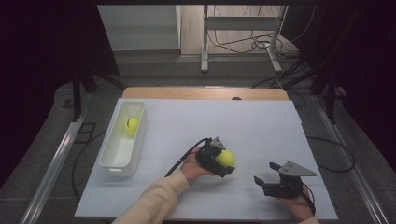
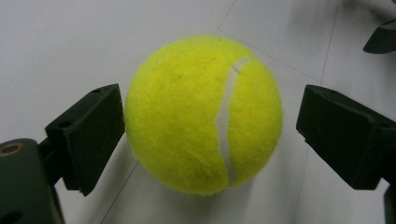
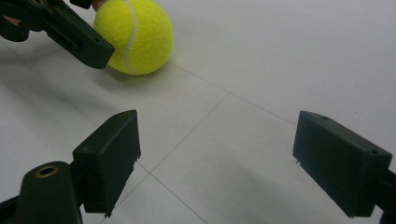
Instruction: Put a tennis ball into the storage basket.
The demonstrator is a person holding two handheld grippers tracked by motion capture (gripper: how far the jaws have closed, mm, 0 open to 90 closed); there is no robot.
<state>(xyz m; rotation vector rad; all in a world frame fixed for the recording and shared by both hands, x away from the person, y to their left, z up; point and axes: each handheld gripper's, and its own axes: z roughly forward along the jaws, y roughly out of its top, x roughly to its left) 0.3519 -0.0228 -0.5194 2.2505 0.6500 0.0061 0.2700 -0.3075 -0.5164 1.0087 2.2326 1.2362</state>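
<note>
Progress check: one tennis ball [image 1: 131,125] already lies in the white bin [image 1: 138,140] near the left edge of the worktop [image 1: 261,130]. A second tennis ball [image 1: 226,158] rests on the worktop surface, near the front edge and about midway between left and right. I judge the work as roughly half done: this ball must still be gripped, lifted and carried to the bin.

My left hand-held gripper [image 1: 223,161] straddles the second ball. The left gripper view shows the ball [image 2: 203,114] between the jaws: one pad [image 2: 95,135] sits at or just against the felt, the other pad [image 2: 341,133] stands clear with worktop visible in the gap. The jaws are wide and not yet clamped.

My right hand-held gripper [image 1: 267,173] waits near the front right corner, jaws wide with nothing between them.

View differences: the high view alone gives the bin and its ball. The right gripper view shows the second ball [image 3: 135,35] seated on the worktop surface, which confirms it is not lifted.
</note>
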